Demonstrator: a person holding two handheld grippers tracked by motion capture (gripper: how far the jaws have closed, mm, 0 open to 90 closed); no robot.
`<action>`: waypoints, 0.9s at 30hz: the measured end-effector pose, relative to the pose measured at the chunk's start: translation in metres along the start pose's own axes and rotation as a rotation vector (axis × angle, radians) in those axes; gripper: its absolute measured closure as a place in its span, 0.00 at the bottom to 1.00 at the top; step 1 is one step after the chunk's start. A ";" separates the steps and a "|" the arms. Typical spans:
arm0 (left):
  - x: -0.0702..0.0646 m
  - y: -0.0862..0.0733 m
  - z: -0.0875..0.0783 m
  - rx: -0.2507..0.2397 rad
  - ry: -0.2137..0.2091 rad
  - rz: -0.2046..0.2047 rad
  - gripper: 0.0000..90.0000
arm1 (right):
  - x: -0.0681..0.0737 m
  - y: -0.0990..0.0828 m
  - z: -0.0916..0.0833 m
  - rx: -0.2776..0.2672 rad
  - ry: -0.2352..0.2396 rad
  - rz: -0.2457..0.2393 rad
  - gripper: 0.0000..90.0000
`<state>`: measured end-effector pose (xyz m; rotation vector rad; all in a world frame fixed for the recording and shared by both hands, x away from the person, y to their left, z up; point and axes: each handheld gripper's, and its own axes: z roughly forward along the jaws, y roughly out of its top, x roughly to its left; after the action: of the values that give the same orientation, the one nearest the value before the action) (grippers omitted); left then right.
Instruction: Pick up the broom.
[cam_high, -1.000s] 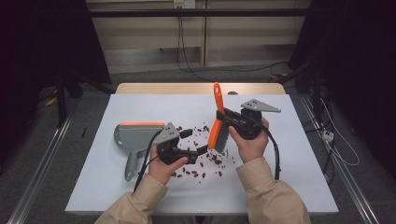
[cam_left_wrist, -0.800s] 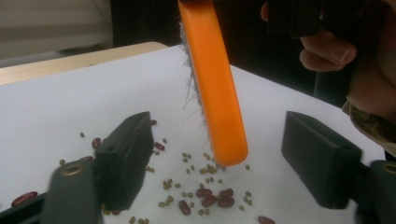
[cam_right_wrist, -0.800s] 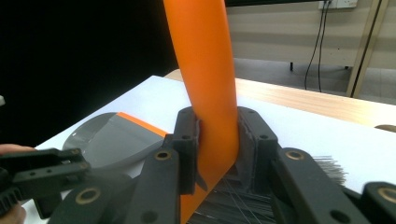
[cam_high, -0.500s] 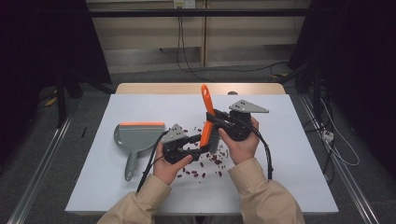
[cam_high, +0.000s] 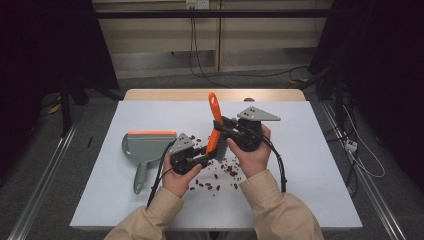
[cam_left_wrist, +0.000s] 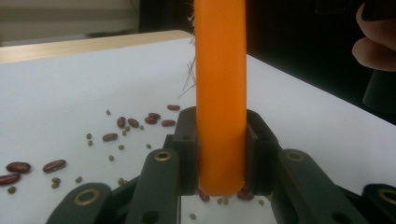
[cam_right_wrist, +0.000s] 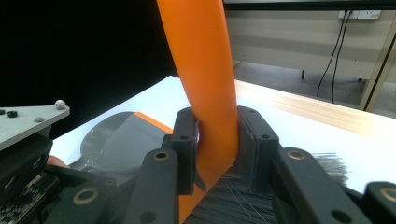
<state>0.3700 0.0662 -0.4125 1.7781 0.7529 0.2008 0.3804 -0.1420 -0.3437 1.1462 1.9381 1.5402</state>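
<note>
Grey, with an orange lip, the dustpan (cam_high: 145, 146) lies at the left of your white worktop (cam_high: 310, 165), apart from both hands. Your left hand-held gripper (cam_high: 207, 159) has just been closing and now clamps the low end of the orange brush (cam_high: 215, 125), above the scattered red beans (cam_high: 220, 177). Your right hand-held gripper (cam_high: 226, 131) grips the same brush higher up its handle, holding it upright and slightly tilted over the middle of the worktop.
</note>
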 end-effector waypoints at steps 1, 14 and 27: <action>0.000 0.000 -0.001 -0.002 0.010 0.006 0.79 | 0.000 0.000 0.001 -0.005 0.002 0.003 0.76; 0.006 0.000 -0.007 -0.035 0.089 0.003 0.79 | 0.005 -0.001 0.006 -0.011 -0.067 0.028 0.25; 0.006 -0.001 -0.007 -0.051 0.107 0.007 0.79 | 0.015 -0.013 0.022 0.044 -0.098 0.094 0.24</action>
<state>0.3707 0.0755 -0.4128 1.7321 0.8104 0.3192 0.3837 -0.1175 -0.3603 1.3238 1.8870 1.4656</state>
